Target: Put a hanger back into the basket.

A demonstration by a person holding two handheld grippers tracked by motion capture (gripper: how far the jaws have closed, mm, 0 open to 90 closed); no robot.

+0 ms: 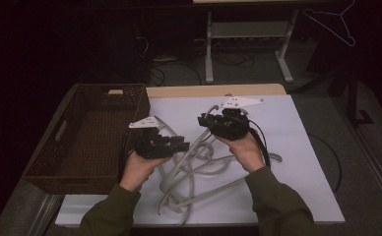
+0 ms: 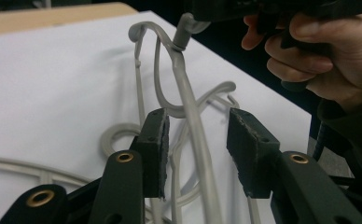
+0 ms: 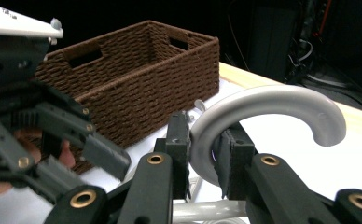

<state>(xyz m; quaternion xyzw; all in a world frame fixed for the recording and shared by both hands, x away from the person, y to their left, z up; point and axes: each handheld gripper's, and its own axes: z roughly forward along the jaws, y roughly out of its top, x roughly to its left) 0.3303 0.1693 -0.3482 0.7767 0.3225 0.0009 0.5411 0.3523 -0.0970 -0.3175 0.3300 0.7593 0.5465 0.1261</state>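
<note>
The right gripper, nearest the camera, is clamped on the hook of one light, stiff grey plastic hanger, lifted from the tangled pile of grey hangers on the white table cover beside the brown woven basket, while the left gripper stands wide around its smooth, probably slippery arm, which seems a good second hold.

One brown woven basket sits at the tabletop's left side. Right of the basket lies a tangled pile of grey plastic hangers; their exact number cannot be told, though there are several. One thin wire hanger hangs far beyond the basket, upper right.
</note>
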